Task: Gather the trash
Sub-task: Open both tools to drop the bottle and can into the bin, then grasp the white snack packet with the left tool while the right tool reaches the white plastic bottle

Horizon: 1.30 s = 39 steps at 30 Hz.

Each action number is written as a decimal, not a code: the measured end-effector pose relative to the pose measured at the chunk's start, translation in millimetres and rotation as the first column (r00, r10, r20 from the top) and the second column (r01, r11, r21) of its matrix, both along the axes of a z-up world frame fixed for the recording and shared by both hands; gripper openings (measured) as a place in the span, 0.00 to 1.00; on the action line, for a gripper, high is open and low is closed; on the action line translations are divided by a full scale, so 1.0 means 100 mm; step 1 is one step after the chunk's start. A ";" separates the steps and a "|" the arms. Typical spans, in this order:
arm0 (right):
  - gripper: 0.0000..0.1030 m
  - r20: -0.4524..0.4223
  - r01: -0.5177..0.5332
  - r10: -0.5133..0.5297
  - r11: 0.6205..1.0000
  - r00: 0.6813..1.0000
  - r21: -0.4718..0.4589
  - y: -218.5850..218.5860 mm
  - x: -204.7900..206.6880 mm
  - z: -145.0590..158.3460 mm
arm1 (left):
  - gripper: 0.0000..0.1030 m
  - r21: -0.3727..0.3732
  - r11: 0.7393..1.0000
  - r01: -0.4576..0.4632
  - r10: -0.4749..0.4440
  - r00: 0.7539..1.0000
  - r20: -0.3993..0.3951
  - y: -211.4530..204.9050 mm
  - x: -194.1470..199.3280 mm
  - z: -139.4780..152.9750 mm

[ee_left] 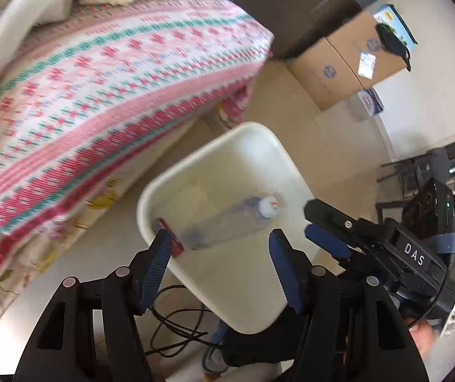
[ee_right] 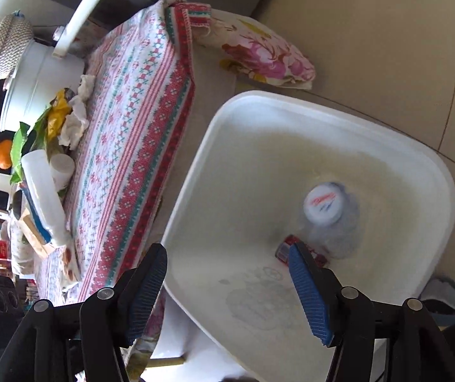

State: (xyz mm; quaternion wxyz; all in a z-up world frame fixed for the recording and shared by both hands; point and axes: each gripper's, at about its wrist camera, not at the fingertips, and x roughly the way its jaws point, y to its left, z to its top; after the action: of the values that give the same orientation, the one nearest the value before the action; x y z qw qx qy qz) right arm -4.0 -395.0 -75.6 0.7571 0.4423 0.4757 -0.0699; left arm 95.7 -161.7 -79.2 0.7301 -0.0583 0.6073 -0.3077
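Observation:
A white bin (ee_left: 253, 146) stands on the floor beside the table; it also shows in the right wrist view (ee_right: 259, 121). Inside lie a clear plastic bottle (ee_left: 224, 226) with a white cap (ee_right: 323, 203) and a small red wrapper (ee_left: 171, 238), which also shows in the right wrist view (ee_right: 283, 248). My left gripper (ee_left: 219, 267) is open and empty above the bin's near rim. My right gripper (ee_right: 229, 283) is open and empty over the bin; it also shows in the left wrist view (ee_left: 323, 222). More trash lies on the table: crumpled tissues (ee_right: 76, 121), a yellow wrapper (ee_right: 57, 114) and white cups (ee_right: 61, 165).
The table carries a red, white and green patterned cloth (ee_left: 100, 79), with a white pot (ee_right: 33, 79) and an orange (ee_right: 3, 154) at its far end. Cardboard boxes (ee_left: 348, 60) stand by the wall. Black cables (ee_left: 179, 324) lie on the floor.

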 end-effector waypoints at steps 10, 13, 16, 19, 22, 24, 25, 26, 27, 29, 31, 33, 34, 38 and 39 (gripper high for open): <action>0.70 0.056 -0.079 0.083 0.995 0.995 -0.058 0.21 0.10 0.13 | 0.67 0.070 0.963 -0.259 0.246 0.956 0.160 0.76 0.22 0.37; 0.72 0.084 -0.125 0.134 0.986 0.987 -0.107 0.35 0.14 0.22 | 0.67 0.116 0.939 -0.324 0.299 0.934 0.195 1.03 0.33 0.42; 0.73 0.098 -0.161 0.177 0.975 0.979 -0.155 0.47 0.18 0.28 | 0.67 0.120 0.899 -0.421 0.396 0.899 0.187 1.52 0.46 0.47; 0.75 0.099 -0.186 0.204 0.969 0.974 -0.165 0.54 0.21 0.28 | 0.67 0.084 0.818 -0.569 0.550 0.816 0.177 2.13 0.55 0.56; 0.75 0.104 -0.203 0.222 0.964 0.969 -0.172 0.60 0.24 0.28 | 0.67 0.107 0.755 -0.647 0.619 0.757 0.210 2.48 0.61 0.59; 0.75 0.106 -0.215 0.237 0.958 0.966 -0.187 0.66 0.26 0.29 | 0.69 0.132 0.760 -0.637 0.613 0.769 0.180 2.54 0.64 0.51; 0.75 0.105 -0.224 0.247 0.956 0.963 -0.191 0.69 0.28 0.29 | 0.69 0.133 0.768 -0.627 0.610 0.779 0.149 2.55 0.65 0.45; 0.75 0.104 -0.235 0.258 0.953 0.961 -0.193 0.73 0.30 0.28 | 0.69 0.131 0.775 -0.618 0.607 0.786 0.116 2.53 0.65 0.38; 0.75 0.103 -0.244 0.268 0.950 0.958 -0.197 0.77 0.32 0.28 | 0.69 0.126 0.785 -0.607 0.601 0.795 0.083 2.48 0.67 0.29; 0.75 0.097 -0.265 0.289 0.942 0.952 -0.207 0.85 0.36 0.27 | 0.69 0.089 0.798 -0.596 0.600 0.800 -0.013 2.47 0.67 0.16; 0.75 0.090 -0.281 0.305 0.936 0.948 -0.212 0.92 0.38 0.25 | 0.69 0.064 0.779 -0.623 0.626 0.773 -0.104 2.46 0.68 0.03; 0.75 0.077 -0.297 0.320 0.930 0.944 -0.215 1.00 0.39 0.21 | 0.69 0.039 0.750 -0.661 0.659 0.740 -0.135 2.50 0.70 -0.01; 0.75 0.069 -0.311 0.332 0.925 0.941 -0.217 1.04 0.40 0.19 | 0.69 0.021 0.741 -0.671 0.668 0.733 -0.128 2.50 0.71 0.01; 0.75 0.047 -0.344 0.364 0.911 0.930 -0.228 1.16 0.45 0.12 | 0.65 -0.006 0.725 -0.689 0.683 0.721 -0.116 2.44 0.82 0.01; 0.75 0.043 -0.349 0.368 0.908 0.929 -0.233 1.18 0.45 0.11 | 0.54 0.007 0.730 -0.683 0.679 0.726 -0.108 2.39 0.85 -0.01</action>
State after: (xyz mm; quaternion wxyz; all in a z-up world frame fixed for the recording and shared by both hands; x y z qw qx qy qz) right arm 41.2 -277.3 -64.3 0.8213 0.2629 0.5050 0.0368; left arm 181.0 77.8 -80.3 0.7587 -0.3050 0.5751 -0.0252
